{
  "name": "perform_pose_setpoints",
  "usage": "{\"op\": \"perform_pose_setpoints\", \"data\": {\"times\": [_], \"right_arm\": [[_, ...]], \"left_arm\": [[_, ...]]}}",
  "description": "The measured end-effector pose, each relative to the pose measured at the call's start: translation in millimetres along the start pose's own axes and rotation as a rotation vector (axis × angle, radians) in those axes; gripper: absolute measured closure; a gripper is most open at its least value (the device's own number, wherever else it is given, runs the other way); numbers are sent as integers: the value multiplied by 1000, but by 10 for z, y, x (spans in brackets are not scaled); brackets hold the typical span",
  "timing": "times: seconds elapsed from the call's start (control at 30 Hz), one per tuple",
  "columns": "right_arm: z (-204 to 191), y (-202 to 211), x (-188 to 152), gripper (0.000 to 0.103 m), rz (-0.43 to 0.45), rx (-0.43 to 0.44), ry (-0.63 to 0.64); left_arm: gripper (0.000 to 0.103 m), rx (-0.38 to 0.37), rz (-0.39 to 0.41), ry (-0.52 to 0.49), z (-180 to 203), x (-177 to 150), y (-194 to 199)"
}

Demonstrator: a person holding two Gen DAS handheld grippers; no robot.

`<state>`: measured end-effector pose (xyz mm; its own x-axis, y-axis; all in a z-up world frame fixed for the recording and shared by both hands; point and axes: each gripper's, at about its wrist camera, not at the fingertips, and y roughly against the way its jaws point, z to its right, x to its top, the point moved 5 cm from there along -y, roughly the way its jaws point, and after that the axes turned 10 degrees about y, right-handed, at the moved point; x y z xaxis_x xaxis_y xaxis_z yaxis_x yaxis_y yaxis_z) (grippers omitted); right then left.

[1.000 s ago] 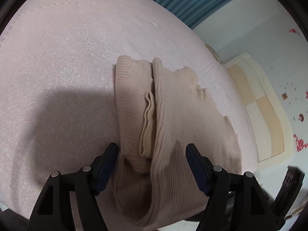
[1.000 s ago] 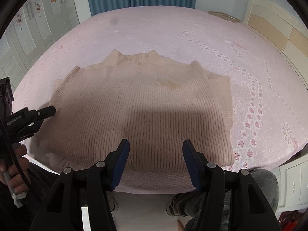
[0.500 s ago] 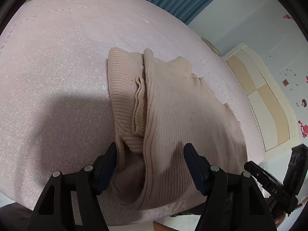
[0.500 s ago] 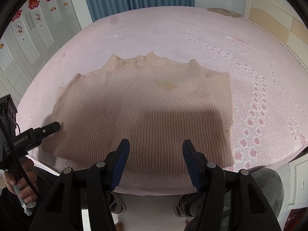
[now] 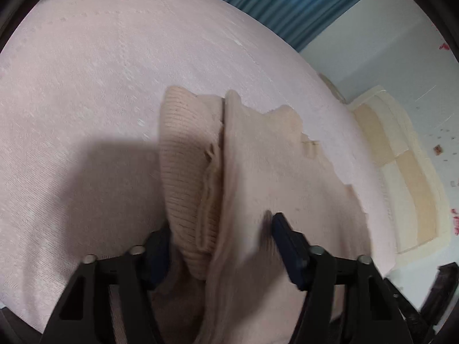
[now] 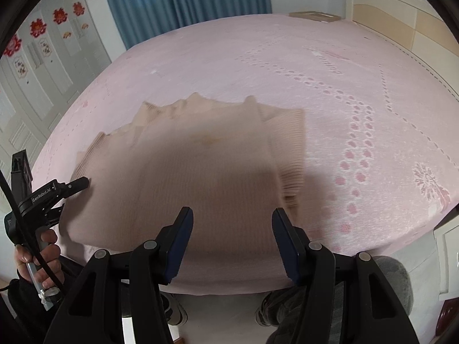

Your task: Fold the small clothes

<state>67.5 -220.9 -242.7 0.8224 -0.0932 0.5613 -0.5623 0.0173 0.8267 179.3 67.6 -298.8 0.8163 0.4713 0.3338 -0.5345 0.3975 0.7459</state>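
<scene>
A beige ribbed sweater (image 5: 258,172) lies flat on the pink bed (image 5: 86,86), its sleeve folded in along one side. My left gripper (image 5: 221,226) sits at the sweater's near corner. Its jaws are closing, with the folded sleeve and sweater edge loosely between them. In the right wrist view the same sweater (image 6: 200,172) lies near the bed's front edge, with the left gripper (image 6: 71,186) at its left corner. My right gripper (image 6: 231,212) hovers open over the sweater's near hem, nothing between its fingers.
A person's hand (image 6: 37,258) holds the left gripper's handle; legs and shoes (image 6: 287,301) stand below the bed's front edge. A cream headboard (image 6: 401,8) is on the right, a blue curtain (image 6: 186,0) behind, and white wardrobe doors (image 6: 28,71) on the left.
The left jaws have narrowed around the sweater's folded sleeve. The right gripper has shifted to the right along the sweater's near hem, still open.
</scene>
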Motion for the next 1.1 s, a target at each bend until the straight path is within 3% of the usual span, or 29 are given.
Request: {"op": "perform_pose_setpoints", "data": {"times": [0.03,0.13,0.33,0.67,0.8,0.9,1.0,1.1], "right_arm": [[49,5,-3,47,3,-1,-8],[243,21,-28,47,19,-4,-43],[488,112,-166,47,52,-35,-54],[840,322,-374,47,91,-17,-110],[991,454,-392,47,113,-12,-145],[1127,549,-422,47,128,-20,-164],[1236,625,-480,47,135,-41,-174],[1350,662,-547,47,129,-56,-186]], "left_arm": [[59,38,21,-18,11,-1,-8],[72,53,22,-42,90,14,-10],[77,141,32,-70,353,75,133],[81,60,30,-123,1445,81,517],[81,-26,-8,-164,2013,-101,531],[81,-47,-55,-250,2520,-392,323],[80,-35,-121,-341,2829,-786,-5],[73,30,-232,-412,2907,-1225,-425]]}}
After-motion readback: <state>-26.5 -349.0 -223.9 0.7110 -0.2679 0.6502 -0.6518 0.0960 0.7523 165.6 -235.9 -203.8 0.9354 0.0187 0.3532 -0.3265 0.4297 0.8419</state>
